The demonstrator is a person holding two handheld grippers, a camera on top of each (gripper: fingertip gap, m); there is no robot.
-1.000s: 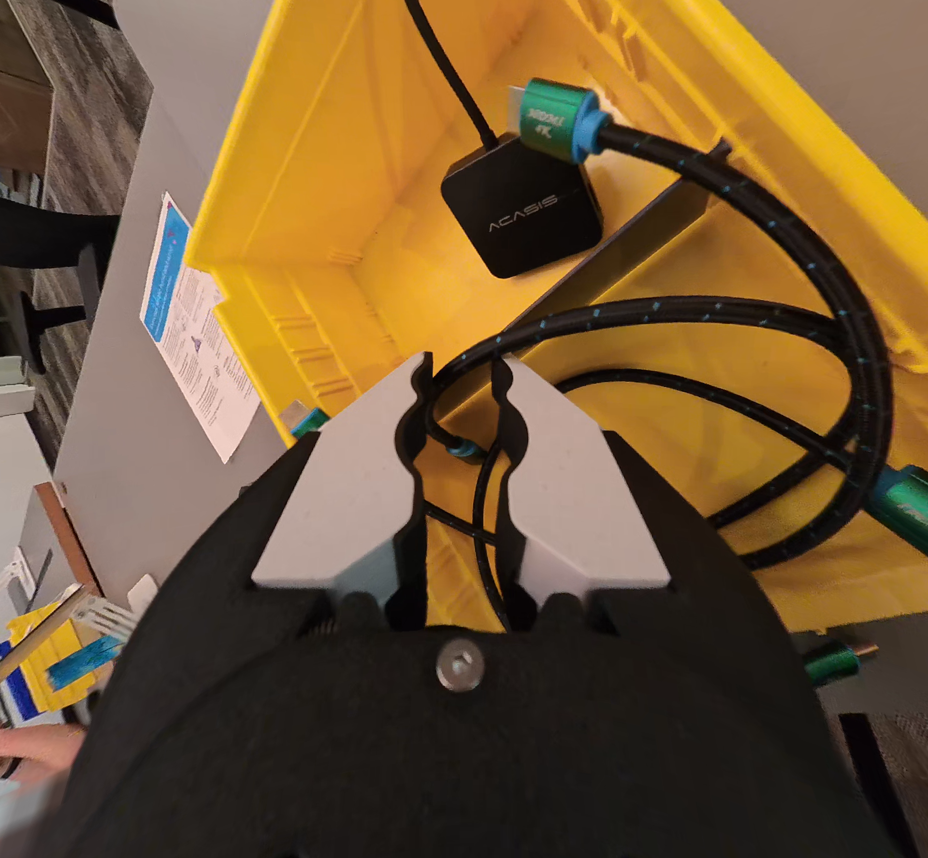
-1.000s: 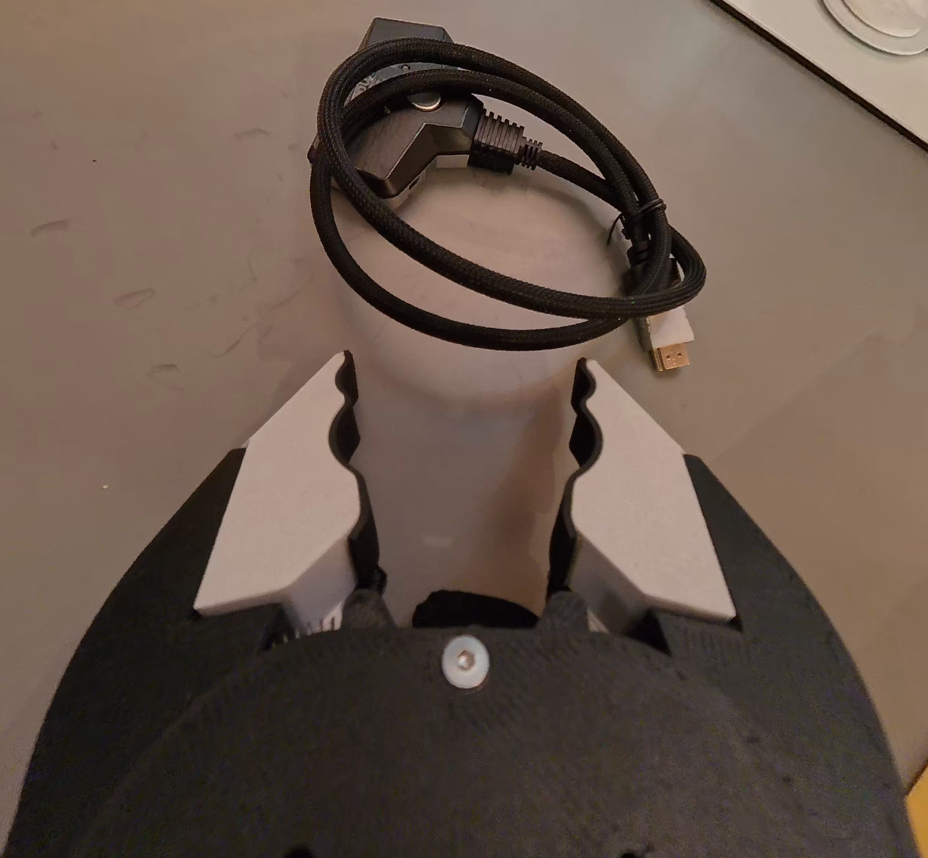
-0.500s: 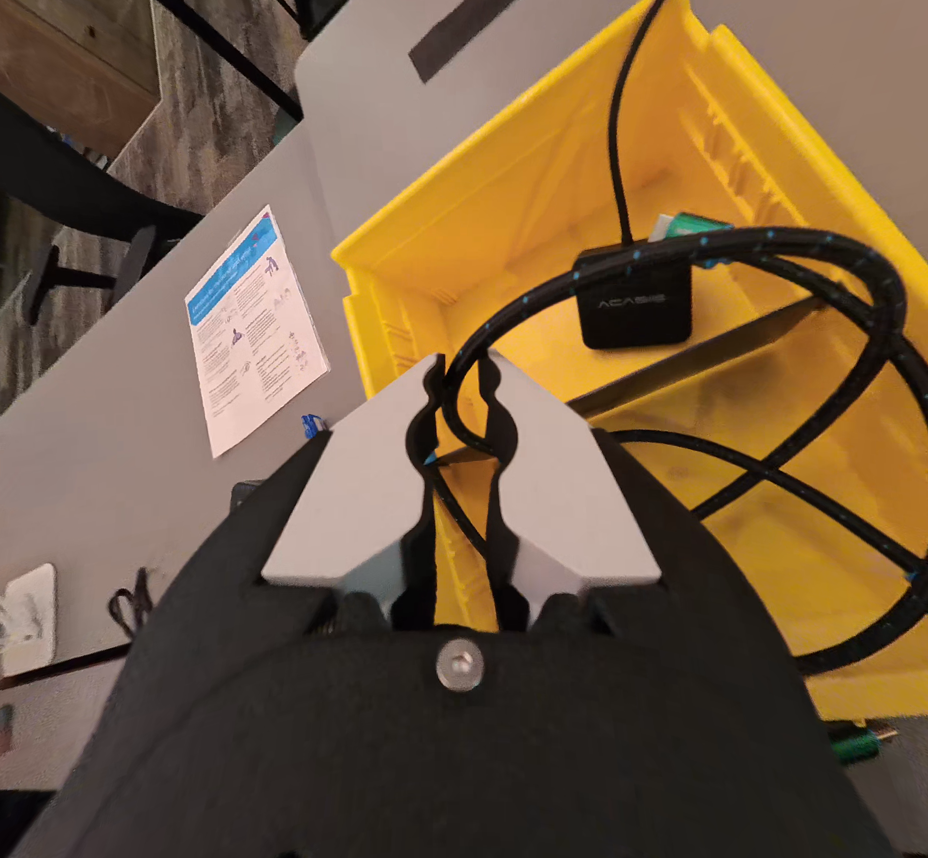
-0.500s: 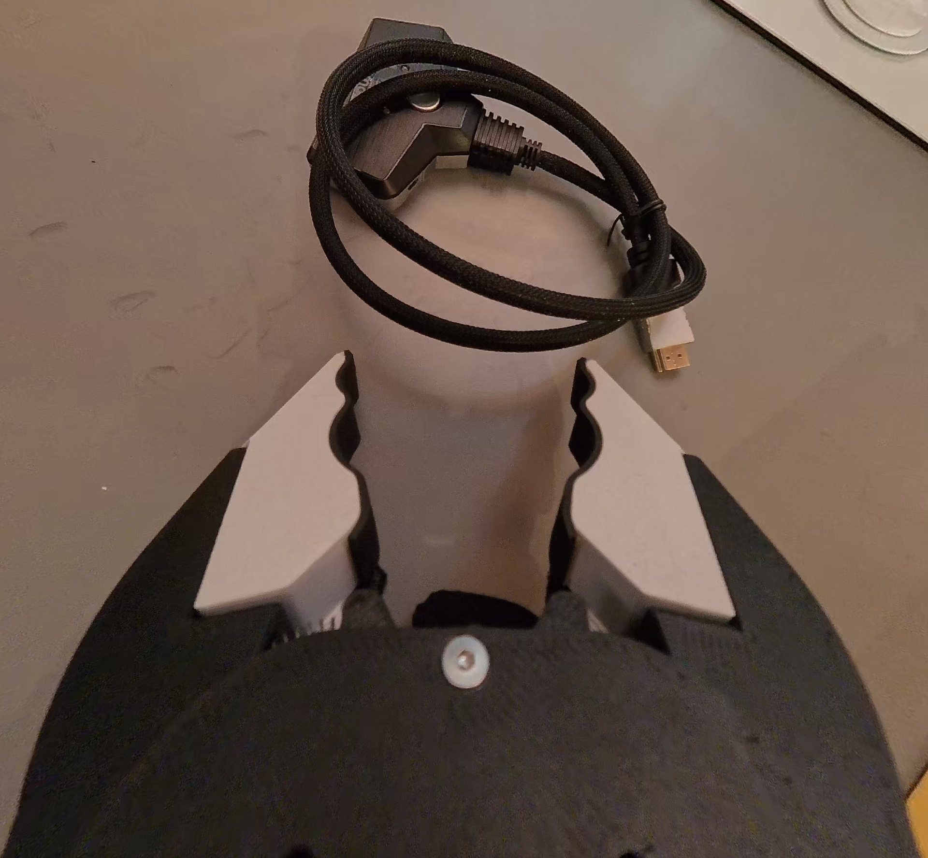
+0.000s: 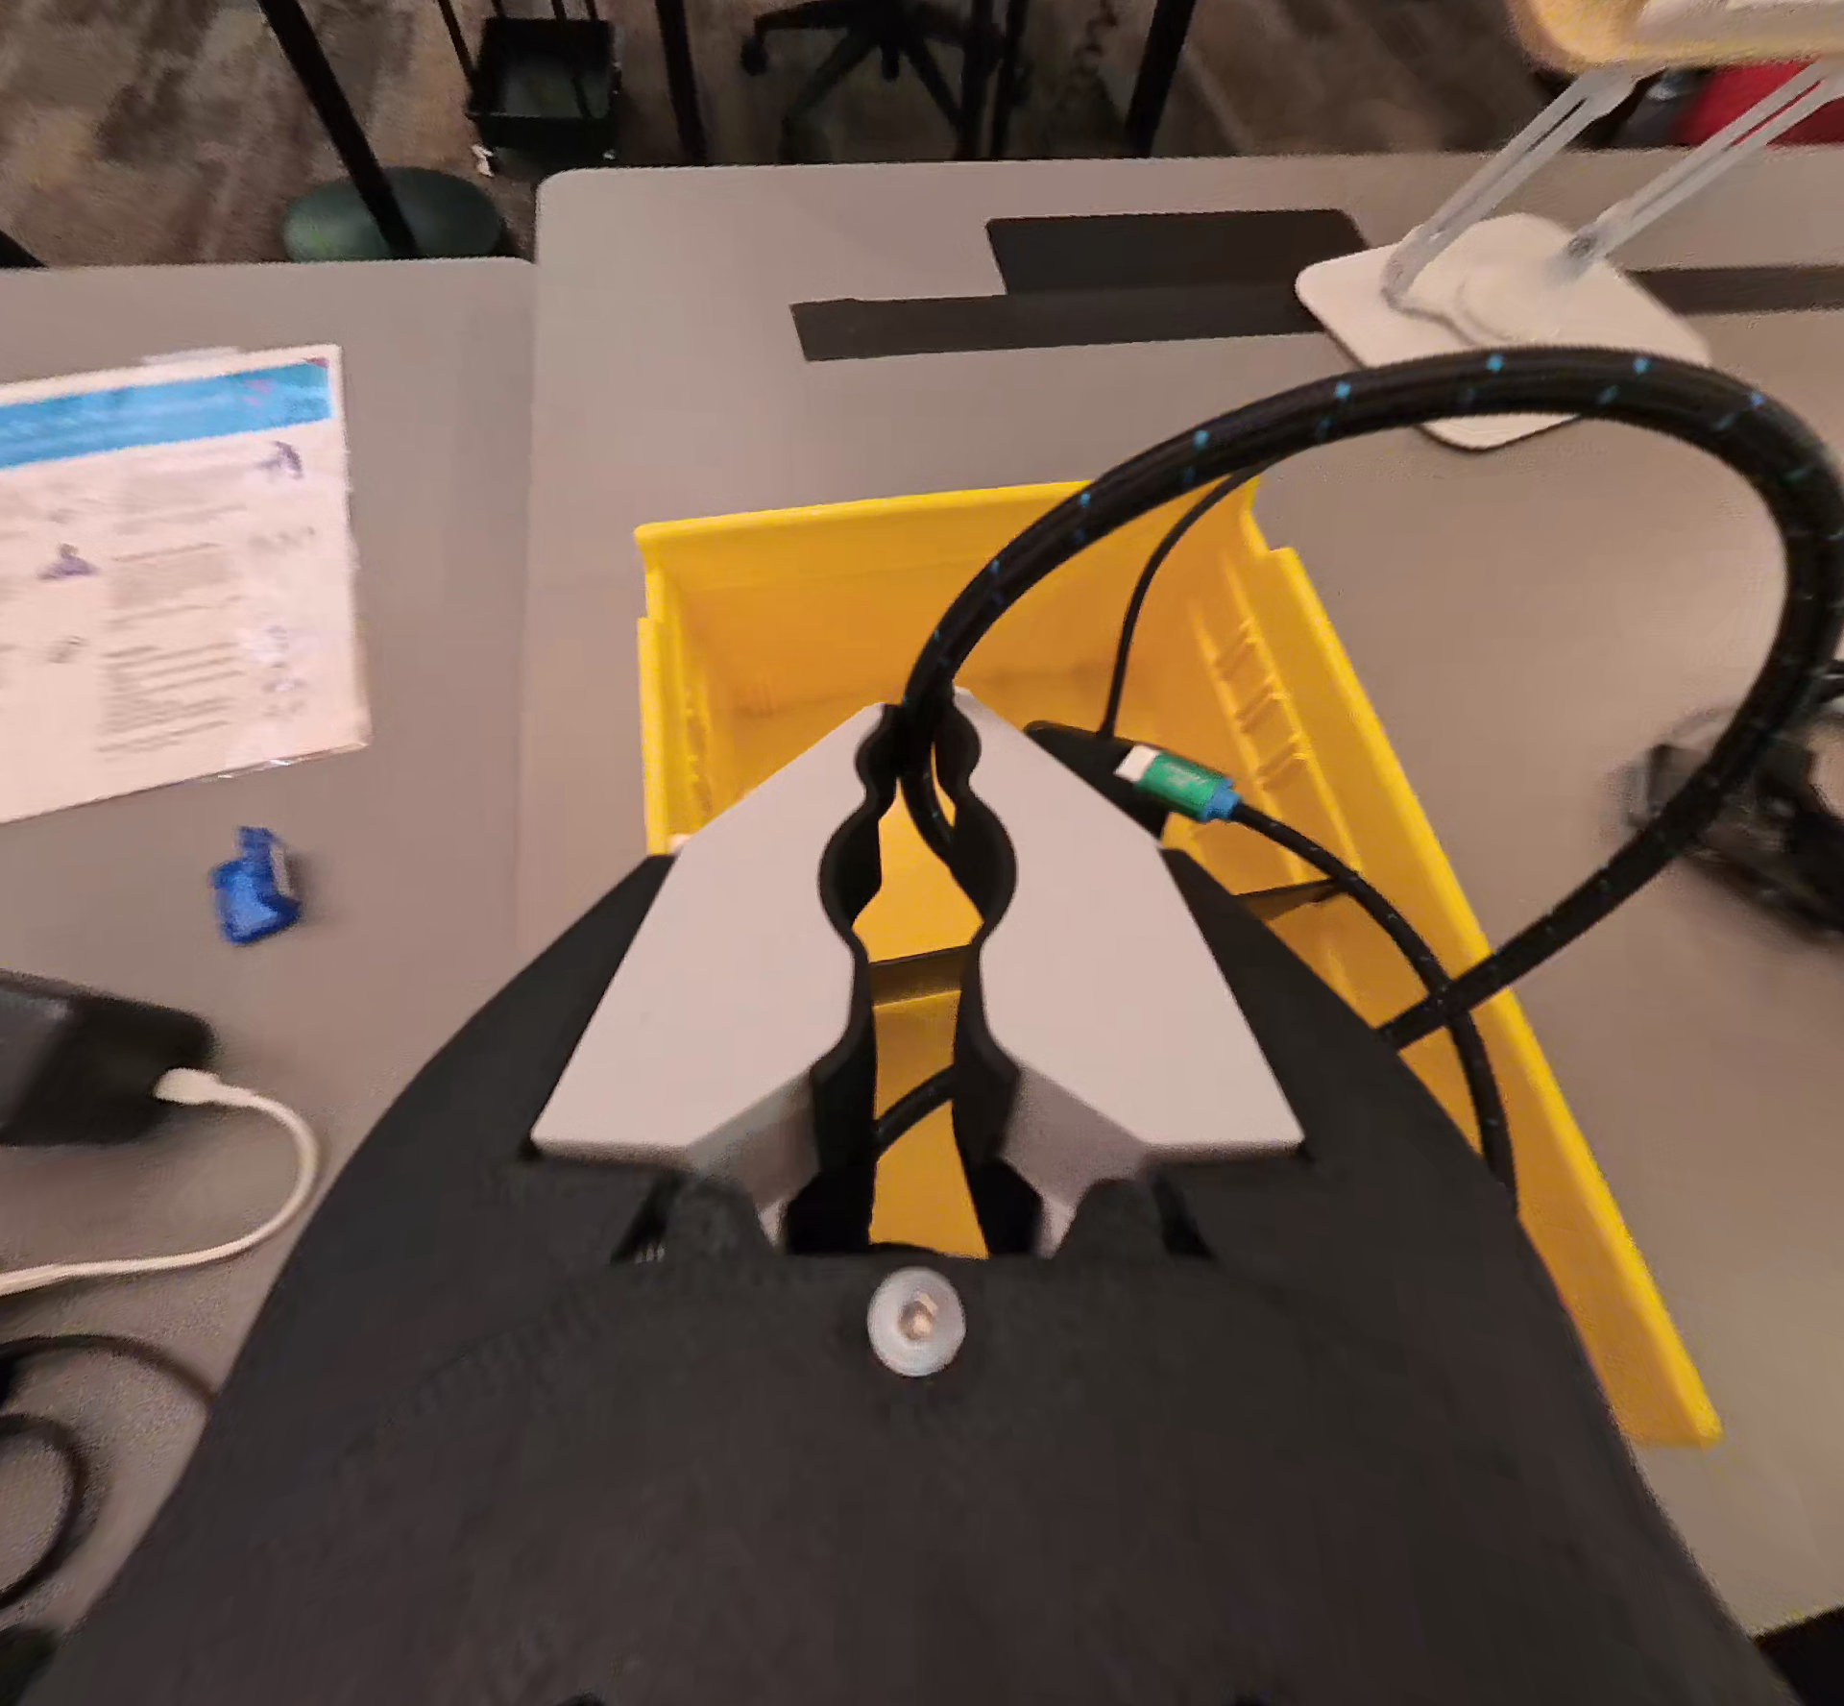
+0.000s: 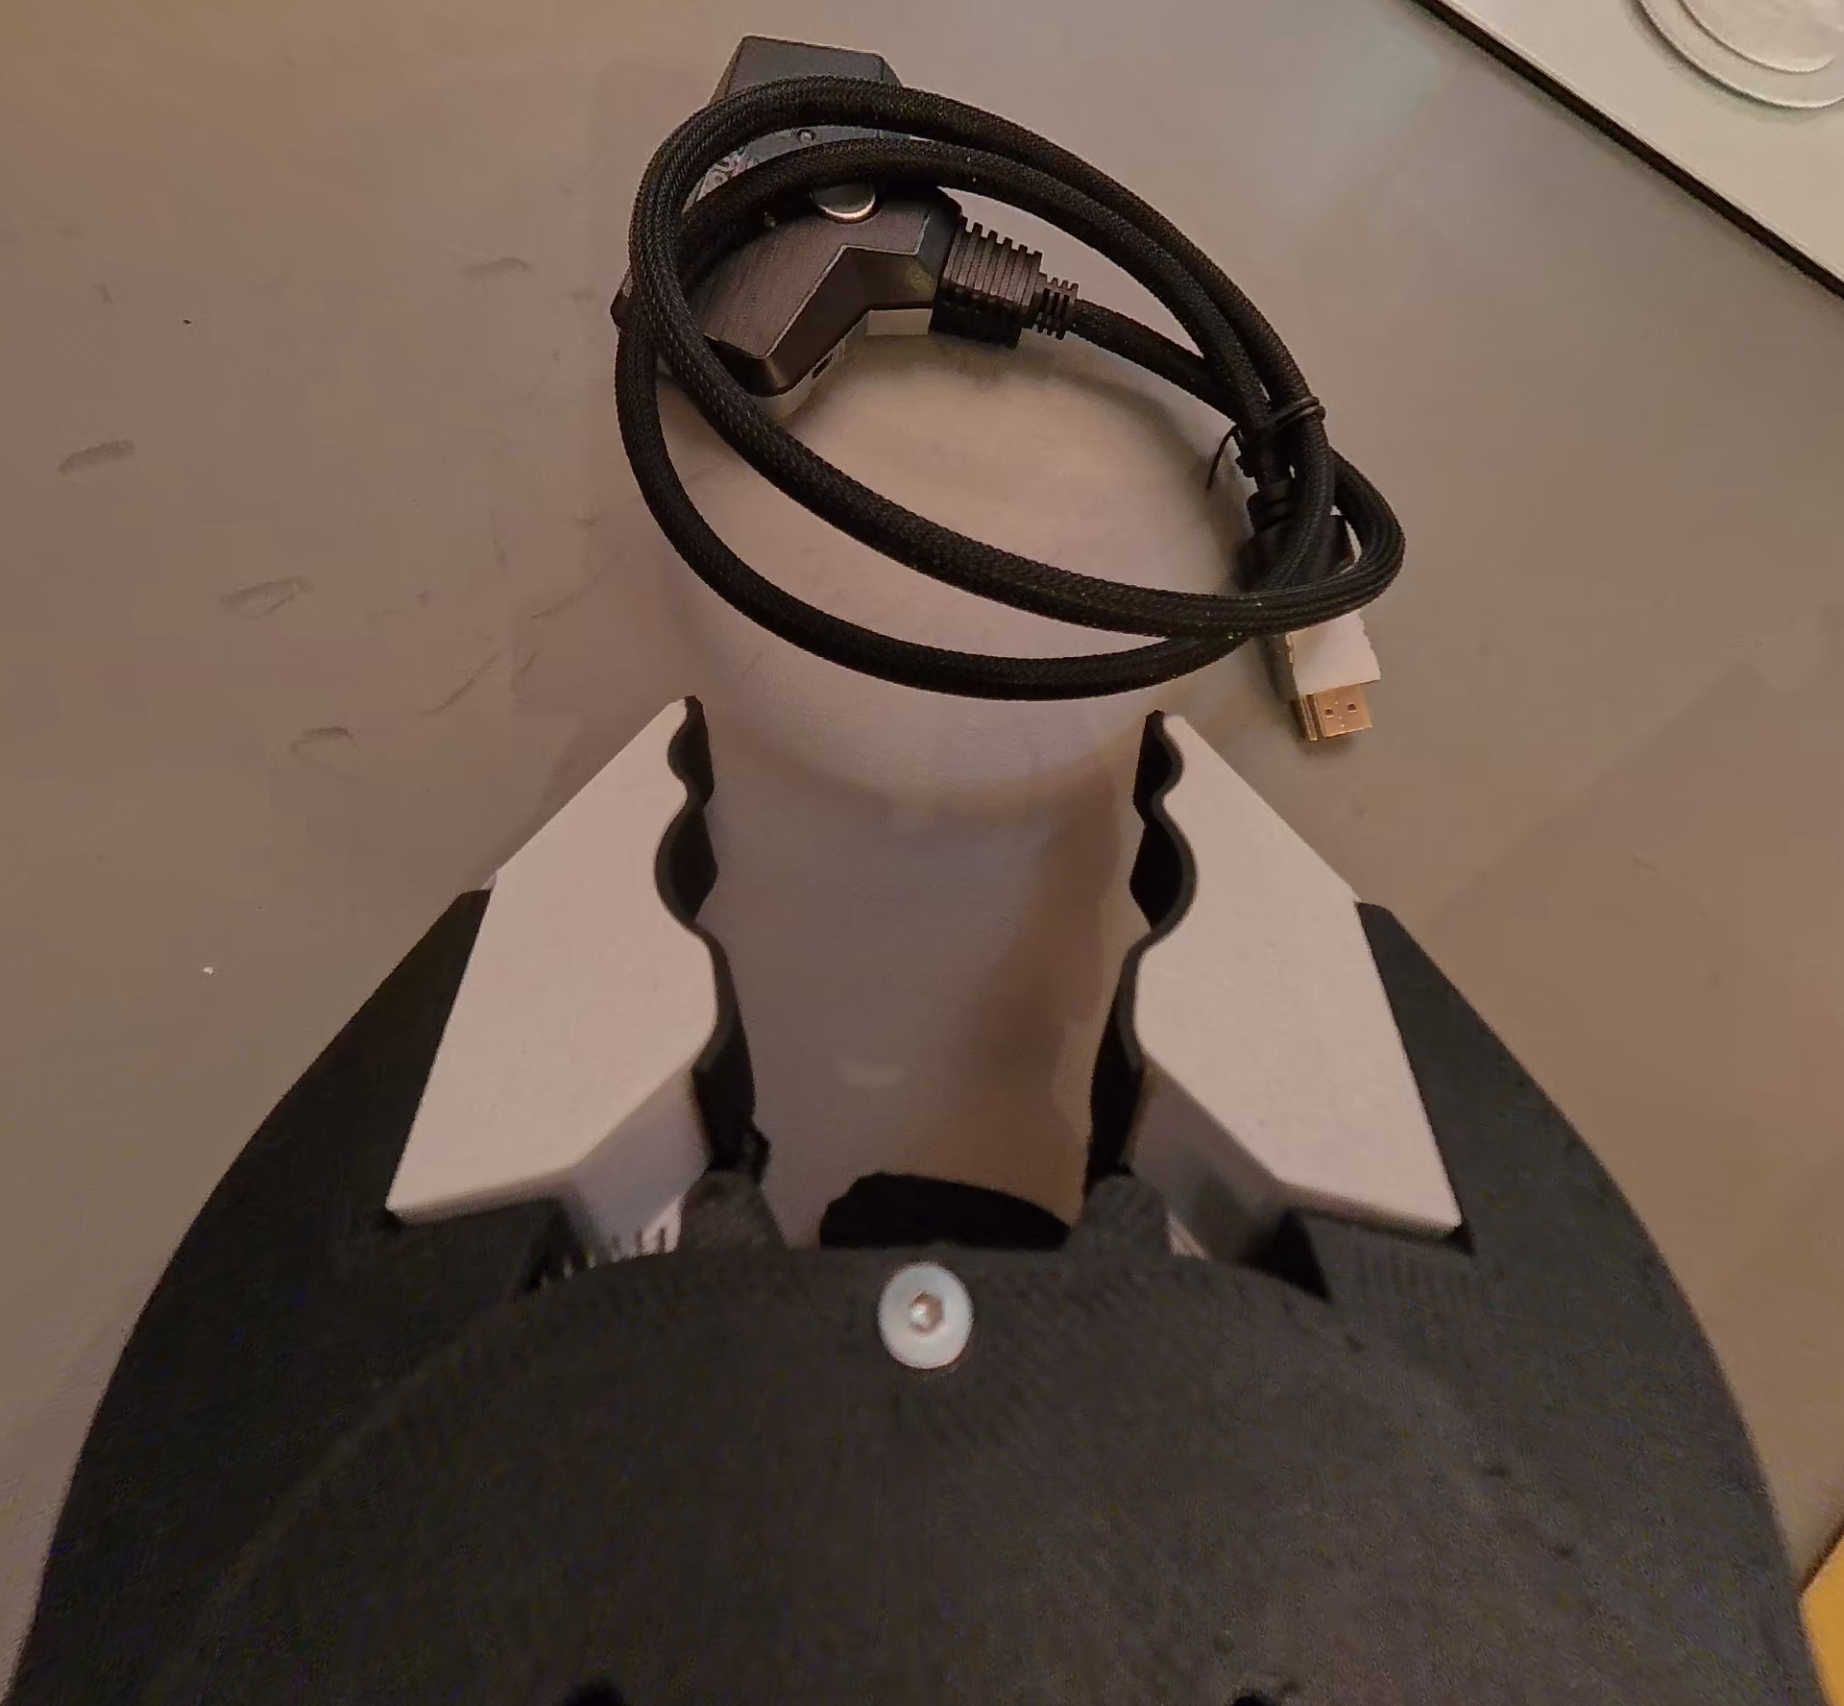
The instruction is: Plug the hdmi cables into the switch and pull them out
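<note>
My left gripper (image 5: 923, 725) is shut on a black braided HDMI cable (image 5: 1497, 386) with blue flecks and holds it above the yellow bin (image 5: 1397, 820). The cable arcs up and right in a big loop. A green and blue HDMI plug (image 5: 1177, 785) shows just right of the fingers, against a small black box that is mostly hidden. My right gripper (image 6: 923, 735) is open and empty above the grey table. Ahead of it lies the dark HDMI switch (image 6: 798, 301) with its own black braided cable (image 6: 898, 550) coiled over it, ending in a gold plug (image 6: 1337, 715).
A printed sheet (image 5: 170, 580) and a small blue object (image 5: 254, 885) lie left of the bin. A white cable (image 5: 230, 1189) runs from a dark device at the left edge. A white stand base (image 5: 1497, 311) (image 6: 1636, 51) sits at the far right. Chairs and floor lie beyond the table edge. My right fingertips sit around 50 centimetres from my left ones. The right tips stand about 4 centimetres off the gold plug (image 6: 1337, 715). My right gripper is the nearer one to the dark HDMI switch (image 6: 798, 301): about 8 centimetres, against 45 centimetres.
My left gripper has risen and tilted up with the cable, drawing the loop out of the bin; the view now reaches the room beyond. The right gripper has not moved.
</note>
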